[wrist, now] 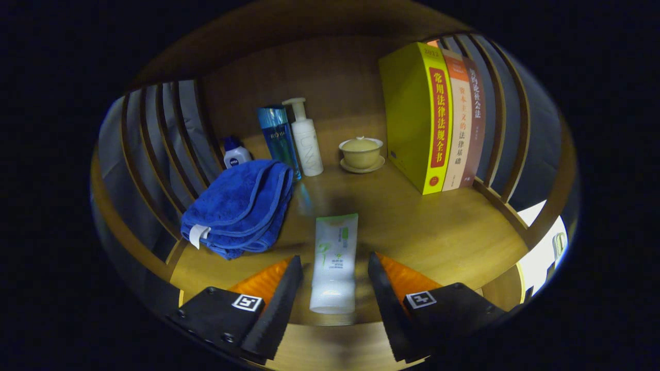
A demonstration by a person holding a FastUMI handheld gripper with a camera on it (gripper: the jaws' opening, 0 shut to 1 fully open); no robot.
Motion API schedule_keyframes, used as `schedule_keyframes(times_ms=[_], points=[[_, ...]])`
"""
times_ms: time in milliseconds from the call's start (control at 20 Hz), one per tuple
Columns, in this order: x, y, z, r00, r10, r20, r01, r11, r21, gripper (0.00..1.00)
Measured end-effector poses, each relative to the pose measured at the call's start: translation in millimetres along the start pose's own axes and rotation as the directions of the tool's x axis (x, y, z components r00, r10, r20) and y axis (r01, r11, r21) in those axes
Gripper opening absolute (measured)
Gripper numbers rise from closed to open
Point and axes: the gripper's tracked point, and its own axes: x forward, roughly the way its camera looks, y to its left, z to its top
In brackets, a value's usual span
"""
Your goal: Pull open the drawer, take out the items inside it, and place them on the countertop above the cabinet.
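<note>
Your gripper (334, 281) sits with its fingers spread wide, one on each side of a white tube (334, 263) with green print. Neither finger touches the tube — there is a clear gap on both sides. The tube lies flat on the wooden countertop (438, 232), its cap end nearest you and close to the front edge of the top, its flat end pointing away towards the back.

Just ahead of your left finger, a folded blue towel (240, 206) lies in a heap with a white tag hanging from its near corner. Behind the towel stand three bottles near the back panel: a small white bottle with a blue cap (235, 153), a tall blue bottle (278, 139) and a white pump bottle (305, 139), the last two touching or nearly so.

Further right, well beyond the tube, a pale lidded cup (361, 151) rests on its saucer. Beside it, three books (438, 118) stand upright against the slatted right side — the yellow one thickest and nearest the cup.

Curved wooden slats (154, 144) close the left side too. The drawer itself you cannot see from here.
</note>
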Motion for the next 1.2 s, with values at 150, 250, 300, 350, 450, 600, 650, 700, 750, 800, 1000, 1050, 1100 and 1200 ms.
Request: schedule_keyframes(times_ms=[150,250,300,350,450,600,650,700,750,800,1000,1050,1100,1200], points=[[-12,0,7,0.998,0.002,0.064,0.000,1.000,-0.029,0.99],[-27,-1,6,0.997,-0.007,0.080,0.011,0.999,-0.049,0.99],[-37,4,8,0.995,0.002,0.099,0.002,0.999,-0.038,0.99],[-45,11,7,0.994,0.026,0.106,-0.022,0.999,-0.038,0.99],[-63,18,2,0.992,0.051,0.116,-0.046,0.998,-0.040,0.99],[-94,29,-2,0.985,0.072,0.157,-0.065,0.997,-0.047,0.98],[-104,32,-5,0.982,0.076,0.173,-0.068,0.996,-0.052,0.99],[-118,34,-9,0.979,0.080,0.189,-0.070,0.996,-0.059,0.99],[-129,35,-13,0.975,0.080,0.207,-0.069,0.996,-0.063,0.99],[-141,36,-22,0.972,0.084,0.219,-0.070,0.995,-0.068,0.99],[-175,33,-62,0.973,0.092,0.213,-0.076,0.994,-0.082,0.98],[-182,30,-72,0.974,0.087,0.210,-0.071,0.994,-0.080,0.98],[-188,28,-79,0.974,0.085,0.208,-0.069,0.994,-0.081,0.99],[-199,22,-99,0.979,0.068,0.194,-0.054,0.995,-0.079,0.98]])
